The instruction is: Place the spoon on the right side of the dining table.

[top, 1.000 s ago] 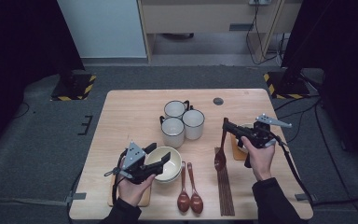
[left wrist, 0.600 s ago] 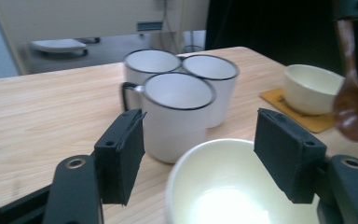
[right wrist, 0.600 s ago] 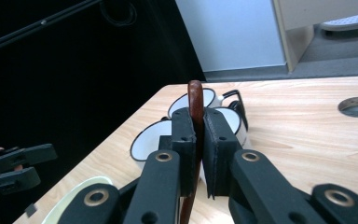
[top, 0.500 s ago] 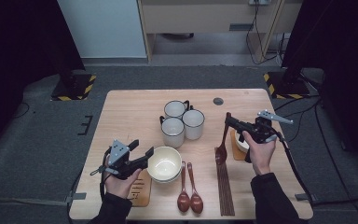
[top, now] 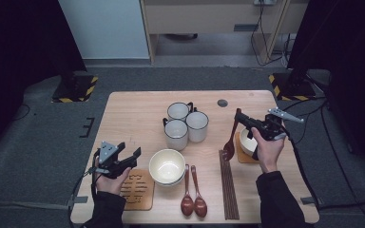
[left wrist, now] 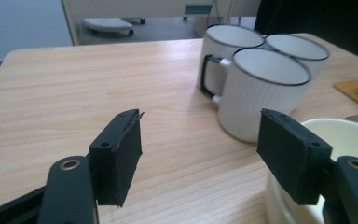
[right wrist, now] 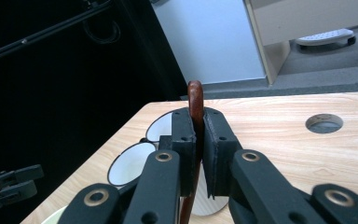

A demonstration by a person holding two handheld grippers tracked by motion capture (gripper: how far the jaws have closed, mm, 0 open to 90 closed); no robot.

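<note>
1. Right now my right gripper [top: 241, 122] has its jaws clamped flat on the handle of a wooden spoon [top: 230, 142]; the handle tip pokes up between the pads in the right gripper view [right wrist: 195, 95].
2. From the high view, that spoon hangs with its bowl low, over the counter [top: 133, 114] at about 4 o'clock from the counter's middle, just beside a small bowl on a coaster [top: 245, 156].
3. My left gripper [top: 132, 154] has its jaws apart with nothing between them; they have just been opening.
4. It sits at about 8 o'clock, just beside the cream bowl [top: 167, 166], above a carved wooden trivet [top: 138, 189].
5. Farther out, three white mugs [top: 185, 123] cluster near centre, with two spoons [top: 193, 202] and chopsticks [top: 229, 183] toward 6 o'clock.
</note>
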